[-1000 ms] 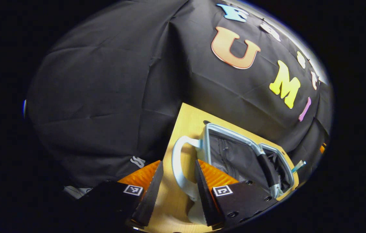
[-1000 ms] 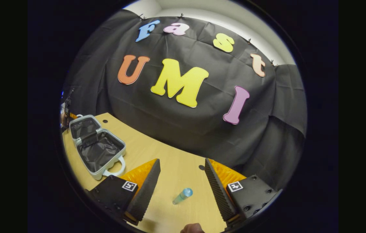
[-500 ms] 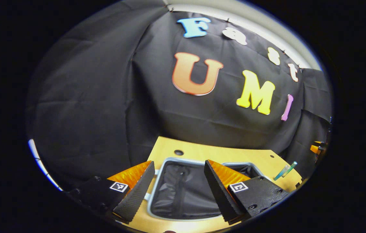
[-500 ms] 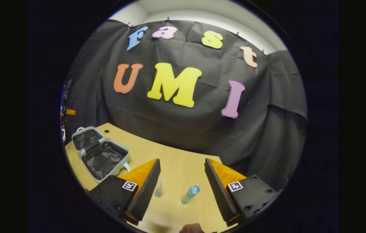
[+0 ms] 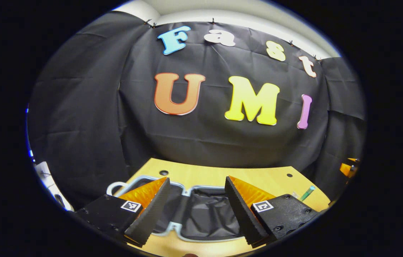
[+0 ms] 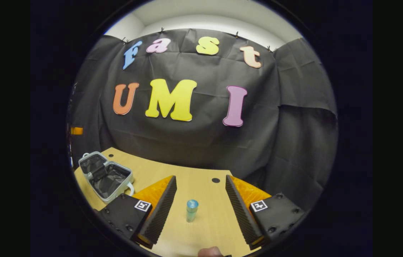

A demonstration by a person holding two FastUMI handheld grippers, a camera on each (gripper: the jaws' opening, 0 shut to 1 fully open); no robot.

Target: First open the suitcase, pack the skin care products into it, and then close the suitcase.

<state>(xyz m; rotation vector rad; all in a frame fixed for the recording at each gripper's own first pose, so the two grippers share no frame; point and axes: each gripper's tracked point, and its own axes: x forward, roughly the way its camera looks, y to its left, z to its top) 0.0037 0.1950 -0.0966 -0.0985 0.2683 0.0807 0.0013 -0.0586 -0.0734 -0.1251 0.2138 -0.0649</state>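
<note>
The small pale suitcase (image 6: 106, 175) lies open on the wooden table, its two dark-lined halves facing up. In the left gripper view the suitcase (image 5: 205, 214) sits right below and between the fingers of my open left gripper (image 5: 196, 194), which holds nothing. In the right gripper view a small blue-capped bottle (image 6: 191, 210) stands upright on the table between the fingers of my open right gripper (image 6: 200, 194), untouched by either finger. A thin greenish tube (image 5: 307, 193) shows at the table's right end in the left gripper view.
The wooden table (image 6: 201, 178) has a curved far edge against the black cloth wall, with small round holes (image 6: 215, 180) in its top. A fingertip (image 6: 210, 252) of the holding hand shows at the bottom of the right gripper view.
The left gripper swung from beside the suitcase handle to above the open case, levelling out. The right gripper turned right, centring the blue-capped bottle between its fingers; the suitcase slid farther left in its view.
</note>
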